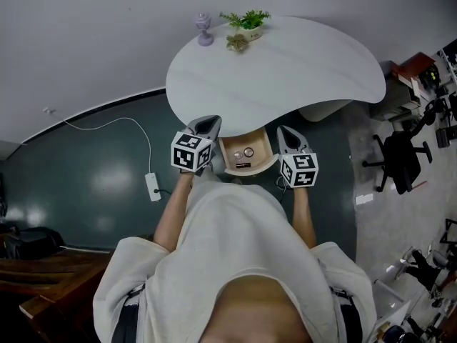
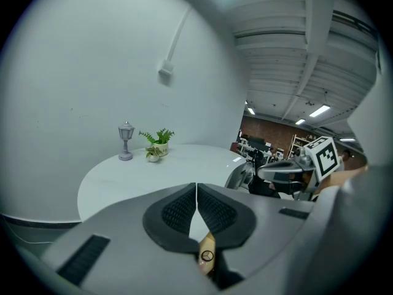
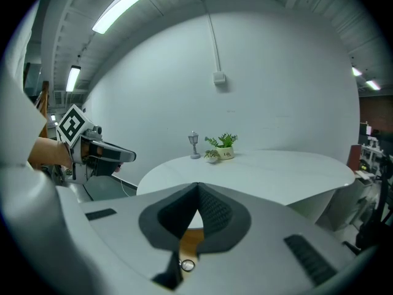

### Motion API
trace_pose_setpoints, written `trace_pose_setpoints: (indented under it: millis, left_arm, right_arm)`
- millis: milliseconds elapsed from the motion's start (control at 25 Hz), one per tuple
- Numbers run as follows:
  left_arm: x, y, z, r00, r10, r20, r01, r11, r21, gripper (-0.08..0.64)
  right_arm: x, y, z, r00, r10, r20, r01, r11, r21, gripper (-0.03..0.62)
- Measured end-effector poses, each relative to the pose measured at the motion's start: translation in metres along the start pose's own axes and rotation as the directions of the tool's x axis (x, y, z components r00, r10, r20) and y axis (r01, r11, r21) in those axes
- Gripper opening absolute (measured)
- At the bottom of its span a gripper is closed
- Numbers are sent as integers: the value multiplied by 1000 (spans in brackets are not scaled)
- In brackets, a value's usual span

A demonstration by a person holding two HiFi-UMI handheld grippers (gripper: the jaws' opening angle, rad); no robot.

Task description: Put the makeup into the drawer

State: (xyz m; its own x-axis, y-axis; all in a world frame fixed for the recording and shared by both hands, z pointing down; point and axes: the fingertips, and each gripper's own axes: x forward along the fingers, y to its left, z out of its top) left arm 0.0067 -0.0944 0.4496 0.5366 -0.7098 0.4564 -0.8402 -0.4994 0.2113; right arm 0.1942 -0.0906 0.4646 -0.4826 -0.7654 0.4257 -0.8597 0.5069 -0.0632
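The wooden drawer (image 1: pixel 263 147) stands pulled out under the near edge of the white rounded table (image 1: pixel 285 70). Inside lie two small round makeup pieces (image 1: pixel 243 152) and a dark flat piece (image 1: pixel 243 165). My left gripper (image 1: pixel 209 123) hangs just left of the drawer and my right gripper (image 1: pixel 283 131) just right of it. Both are shut with nothing between the pads. In the left gripper view the shut jaws (image 2: pixel 196 186) stand over a round compact (image 2: pixel 207 256). Below the shut jaws (image 3: pixel 198 187) in the right gripper view, a round piece (image 3: pixel 187 265) shows on the drawer's wood.
A small grey lamp ornament (image 1: pixel 204 28), a potted plant (image 1: pixel 248 23) and a tiny pot (image 1: pixel 237 43) stand at the table's far edge. A power strip (image 1: pixel 152 186) with its cable lies on the dark floor at the left. An office chair (image 1: pixel 400 159) stands at the right.
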Motion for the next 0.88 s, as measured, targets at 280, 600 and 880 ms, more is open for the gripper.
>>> trace_pose_setpoints:
  millis: [280, 600, 880]
  left_arm:
    - [3, 0, 0, 1000, -1, 2, 1, 1000, -2, 14]
    - [4, -2, 0, 1000, -4, 1, 4, 1000, 1, 14]
    - [7, -1, 4, 1000, -5, 4, 5, 1000, 10, 14]
  right_arm:
    - [0, -5, -2, 1000, -8, -6, 8, 1000, -3, -5]
    - [1, -6, -1, 1000, -10, -8, 10, 1000, -20, -3]
    - [4, -6, 0, 1000, -6, -10, 6, 1000, -29, -4]
